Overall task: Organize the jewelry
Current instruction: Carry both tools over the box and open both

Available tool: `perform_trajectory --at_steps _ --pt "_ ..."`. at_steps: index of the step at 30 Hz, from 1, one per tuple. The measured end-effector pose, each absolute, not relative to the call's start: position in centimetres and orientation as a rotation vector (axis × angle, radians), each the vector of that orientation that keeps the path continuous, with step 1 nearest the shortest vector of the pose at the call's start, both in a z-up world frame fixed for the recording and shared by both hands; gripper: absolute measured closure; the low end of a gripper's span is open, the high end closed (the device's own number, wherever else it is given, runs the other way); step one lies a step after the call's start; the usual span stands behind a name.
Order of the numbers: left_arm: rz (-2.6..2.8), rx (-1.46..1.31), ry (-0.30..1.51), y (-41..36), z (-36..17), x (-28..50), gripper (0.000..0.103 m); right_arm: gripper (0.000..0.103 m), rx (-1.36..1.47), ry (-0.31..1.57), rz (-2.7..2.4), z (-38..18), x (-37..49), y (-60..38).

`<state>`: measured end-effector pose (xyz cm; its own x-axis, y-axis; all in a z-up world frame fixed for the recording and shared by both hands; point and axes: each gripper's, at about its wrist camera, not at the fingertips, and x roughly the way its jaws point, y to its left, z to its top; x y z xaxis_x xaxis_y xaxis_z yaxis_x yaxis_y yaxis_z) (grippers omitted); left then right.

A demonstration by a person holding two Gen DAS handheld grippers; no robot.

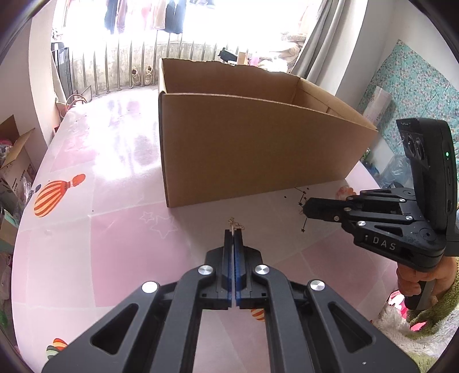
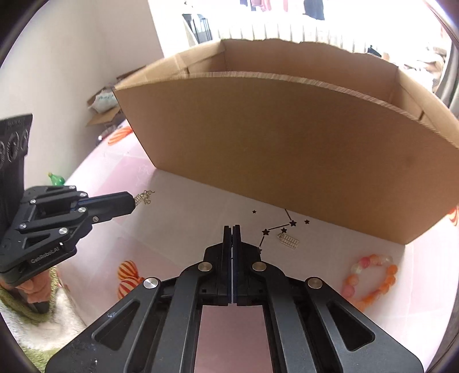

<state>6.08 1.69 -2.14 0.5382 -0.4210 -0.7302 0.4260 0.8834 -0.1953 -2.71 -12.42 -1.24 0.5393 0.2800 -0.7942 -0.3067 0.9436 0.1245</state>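
Progress is early. A gold chain (image 2: 145, 197) is clamped in the left hand-held gripper (image 1: 233, 233). The right hand-held gripper (image 2: 231, 228) is clenched on nothing. At its 2 o'clock a charm (image 2: 289, 239) and at 4 o'clock a bead bracelet (image 2: 373, 279) remain on the surface (image 2: 178, 229), outside the cardboard box (image 2: 287, 143).

A home: laundry (image 1: 143, 14) hangs on a railed balcony (image 1: 114, 69) beyond the curtain (image 1: 321, 37).

box floor hidden behind cardboard box (image 1: 252, 149) front wall | chain (image 1: 235, 224) links too tiny to read | beaded bracelet (image 2: 373, 279) blurry at the fisheye rim
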Motion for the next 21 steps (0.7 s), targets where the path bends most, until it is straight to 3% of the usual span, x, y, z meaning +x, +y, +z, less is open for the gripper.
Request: perform_trajectory --at_steps 7,16,21 --pt "-0.563 -0.02 0.802 2.6 0.9 5.2 0.102 0.103 0.071 0.867 0.37 3.1 -5.0 -15.2" --pt "-0.746 -0.102 0.628 4.0 9.7 5.6 0.102 0.103 0.141 0.686 0.465 11.6 -2.7 -17.4" --pt "-0.793 -0.09 0.702 1.2 11.6 9.9 0.102 0.103 0.144 0.775 0.475 12.2 3.4 -18.2"
